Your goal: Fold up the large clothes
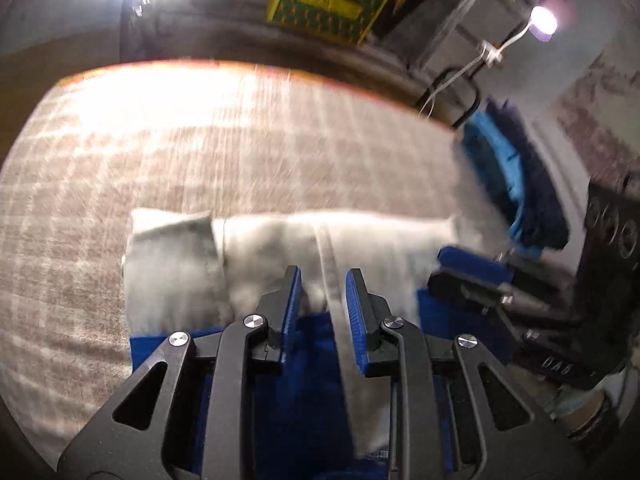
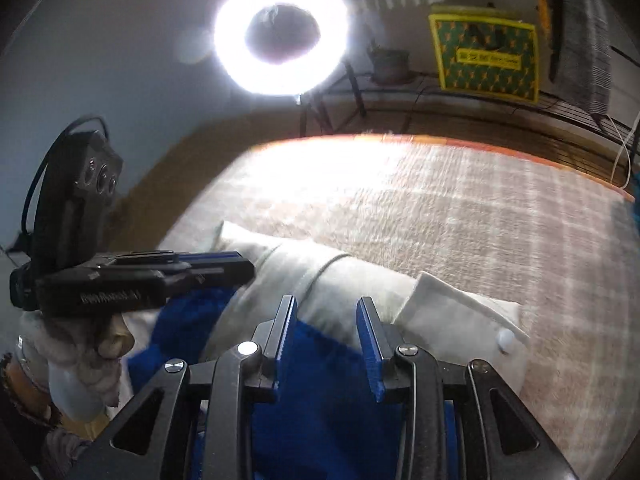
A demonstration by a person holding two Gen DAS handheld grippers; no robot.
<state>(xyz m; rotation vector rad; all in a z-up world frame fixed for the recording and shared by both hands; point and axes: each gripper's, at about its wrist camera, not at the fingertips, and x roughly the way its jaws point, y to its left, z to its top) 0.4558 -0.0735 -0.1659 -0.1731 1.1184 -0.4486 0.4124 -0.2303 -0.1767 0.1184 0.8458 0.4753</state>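
Both grippers [image 1: 322, 280] [image 2: 326, 308] hover open-fingered over the white garment's [image 1: 276, 248] near edge.

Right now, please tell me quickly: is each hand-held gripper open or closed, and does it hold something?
Left hand-held gripper: open, holding nothing, above the white garment.
Right hand-held gripper: open, holding nothing, above the blue cloth.

Little can be read. In the left wrist view, the black body of the right tool [image 1: 472, 276] bears raised letters that look like "DAB", seen upside down. In the right wrist view, the side of the left tool [image 2: 224, 266] carries a pale embossed brand line too blurred to make out. The yellow-bordered green box [image 2: 486, 58] has a yellow label whose characters are too small to read.
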